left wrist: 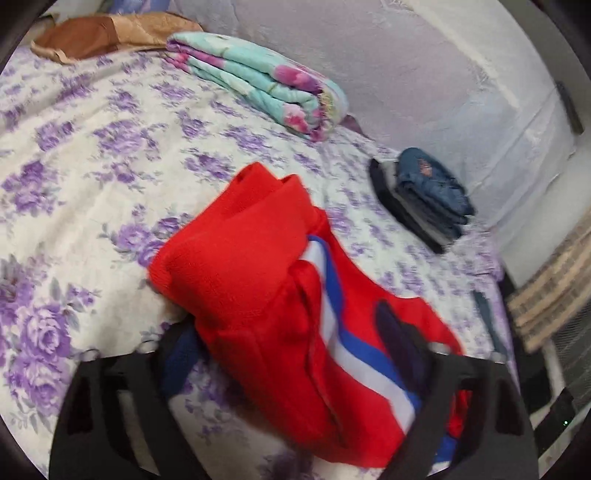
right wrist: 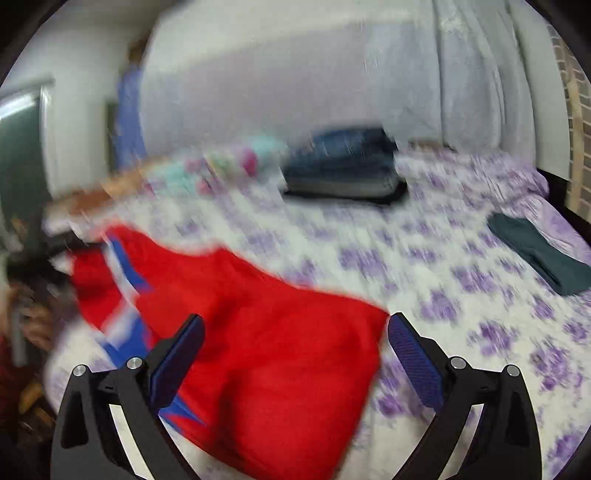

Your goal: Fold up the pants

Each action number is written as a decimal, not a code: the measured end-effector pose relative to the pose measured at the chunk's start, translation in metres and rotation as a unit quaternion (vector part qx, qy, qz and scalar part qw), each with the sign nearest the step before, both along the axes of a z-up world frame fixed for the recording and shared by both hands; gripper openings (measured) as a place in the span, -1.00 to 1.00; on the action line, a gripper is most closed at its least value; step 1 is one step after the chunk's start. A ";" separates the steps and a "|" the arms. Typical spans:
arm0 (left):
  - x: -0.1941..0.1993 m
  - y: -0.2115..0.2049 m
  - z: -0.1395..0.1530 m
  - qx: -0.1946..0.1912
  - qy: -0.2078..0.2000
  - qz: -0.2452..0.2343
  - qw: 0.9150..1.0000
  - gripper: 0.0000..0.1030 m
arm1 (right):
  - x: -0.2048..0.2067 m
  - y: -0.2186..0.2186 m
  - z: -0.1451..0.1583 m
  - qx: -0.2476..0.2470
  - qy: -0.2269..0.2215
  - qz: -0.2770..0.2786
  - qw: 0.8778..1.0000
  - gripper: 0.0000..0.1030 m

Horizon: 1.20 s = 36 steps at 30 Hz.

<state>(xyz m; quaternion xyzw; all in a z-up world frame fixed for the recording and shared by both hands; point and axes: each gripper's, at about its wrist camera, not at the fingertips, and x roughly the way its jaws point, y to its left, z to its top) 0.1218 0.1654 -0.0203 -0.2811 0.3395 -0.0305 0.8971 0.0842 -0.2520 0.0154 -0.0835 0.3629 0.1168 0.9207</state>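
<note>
Red pants (left wrist: 258, 295) with a white and blue side stripe lie bunched and partly folded on the floral bed sheet (left wrist: 92, 166). My left gripper (left wrist: 291, 354) stands wide open around the near end of the pants, the cloth lying between its fingers. In the blurred right wrist view the pants (right wrist: 266, 350) lie spread out below my right gripper (right wrist: 295, 354), which is open, with one blue pad (right wrist: 415, 365) past the cloth's right edge.
A folded floral blanket (left wrist: 258, 81) and a brown cushion (left wrist: 103, 33) lie at the far side of the bed. A stack of folded dark clothes (left wrist: 424, 195) sits by the wall, also in the right wrist view (right wrist: 343, 166). A dark green folded cloth (right wrist: 539, 254) lies at the right.
</note>
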 end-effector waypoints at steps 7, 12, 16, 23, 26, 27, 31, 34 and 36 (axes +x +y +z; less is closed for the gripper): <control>-0.006 -0.005 0.004 0.042 0.008 0.026 0.999 -0.34 | 0.012 -0.027 -0.009 0.092 0.071 0.019 0.993 0.93; -0.016 -0.041 0.023 0.137 -0.012 0.016 0.990 -0.53 | 0.001 -0.054 -0.003 0.168 0.037 0.005 0.985 0.93; -0.021 -0.066 0.034 0.185 -0.022 0.013 0.982 -0.56 | 0.002 -0.068 -0.006 0.178 0.036 -0.036 0.983 0.93; -0.037 -0.106 0.052 0.277 -0.051 0.012 0.959 -0.62 | 0.010 -0.050 -0.012 0.123 0.072 -0.002 0.990 0.93; -0.039 -0.110 0.053 0.279 -0.052 0.011 0.959 -0.62 | 0.010 -0.058 -0.014 0.154 0.076 -0.004 0.985 0.93; -0.039 -0.110 0.053 0.280 -0.053 0.011 0.958 -0.62 | 0.012 -0.062 -0.015 0.163 0.076 -0.004 0.984 0.93; -0.039 -0.108 0.048 0.282 -0.048 0.016 0.958 -0.62 | 0.011 -0.063 -0.014 0.171 0.075 -0.005 0.982 0.93; -0.039 -0.105 0.046 0.281 -0.043 0.019 0.959 -0.55 | 0.011 -0.064 -0.014 0.168 0.075 -0.005 0.983 0.93; -0.039 -0.103 0.044 0.278 -0.041 0.021 0.959 -0.45 | 0.011 -0.064 -0.014 0.171 0.074 -0.005 0.982 0.93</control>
